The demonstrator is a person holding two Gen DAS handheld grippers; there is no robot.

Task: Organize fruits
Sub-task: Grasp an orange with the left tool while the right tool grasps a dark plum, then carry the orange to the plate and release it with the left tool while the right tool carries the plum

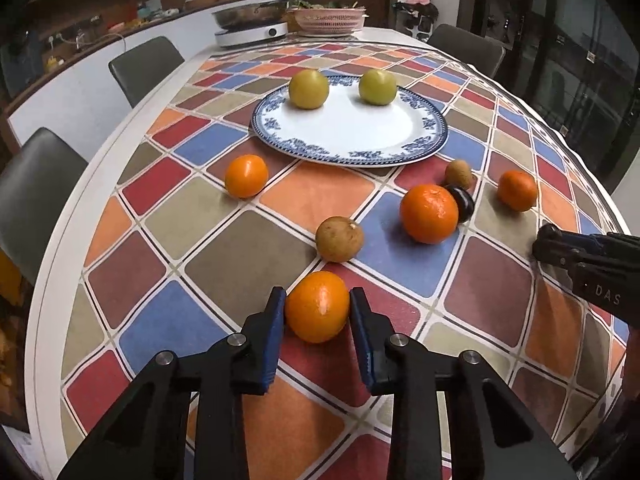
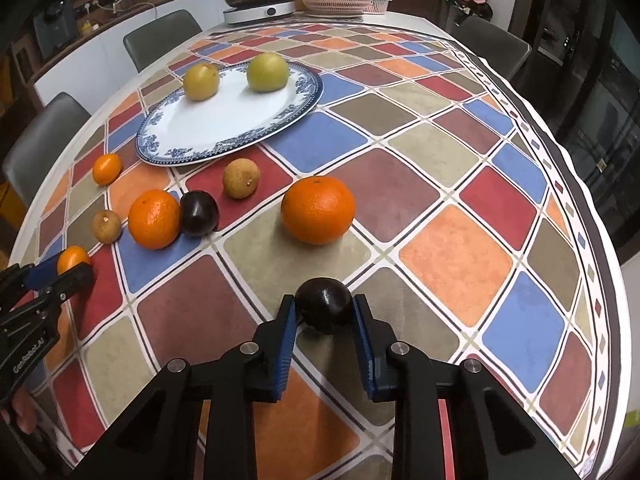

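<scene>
An orange sits on the surface, pinched in the left gripper jaws. The right gripper jaws hug a dark plum, seemingly touching. Beyond, two yellow fruits rest on the plate.

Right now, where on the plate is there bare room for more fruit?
The plate is bare across its near half; only two yellow-green fruits sit at its far rim. The cloth between plate and tongs is crowded with loose fruit.
</scene>
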